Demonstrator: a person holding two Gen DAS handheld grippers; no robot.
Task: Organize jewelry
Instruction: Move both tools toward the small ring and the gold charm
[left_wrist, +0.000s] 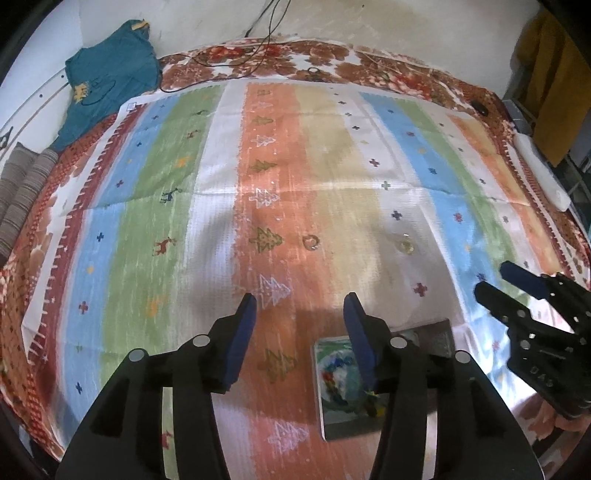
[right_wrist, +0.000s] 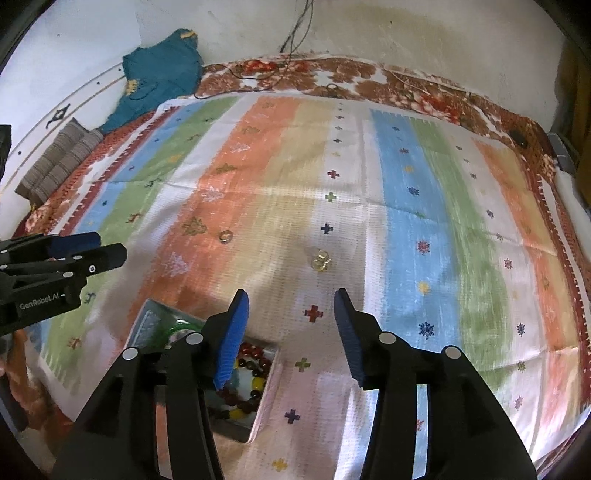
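A small silvery ring (left_wrist: 311, 242) (right_wrist: 225, 236) lies on the orange stripe of the striped cloth. A gold jewel piece (left_wrist: 406, 245) (right_wrist: 320, 260) lies to its right on the pale stripe. A metal tray (right_wrist: 264, 400) (left_wrist: 441, 328) holding beaded bracelets sits near the front edge. My left gripper (left_wrist: 300, 301) is open and empty, hanging short of the ring, with the tray partly behind its right finger. My right gripper (right_wrist: 291, 297) is open and empty, short of the gold piece. Each gripper shows at the other view's side: right gripper (left_wrist: 493, 278), left gripper (right_wrist: 112, 245).
The striped cloth (right_wrist: 424, 229) covers a floral bedspread (left_wrist: 332, 62). A teal garment (left_wrist: 110, 74) and a grey striped cushion (right_wrist: 59, 162) lie at the far left by the wall. Black cables (left_wrist: 236, 55) trail at the back. A white bolster (left_wrist: 541, 171) lies along the right edge.
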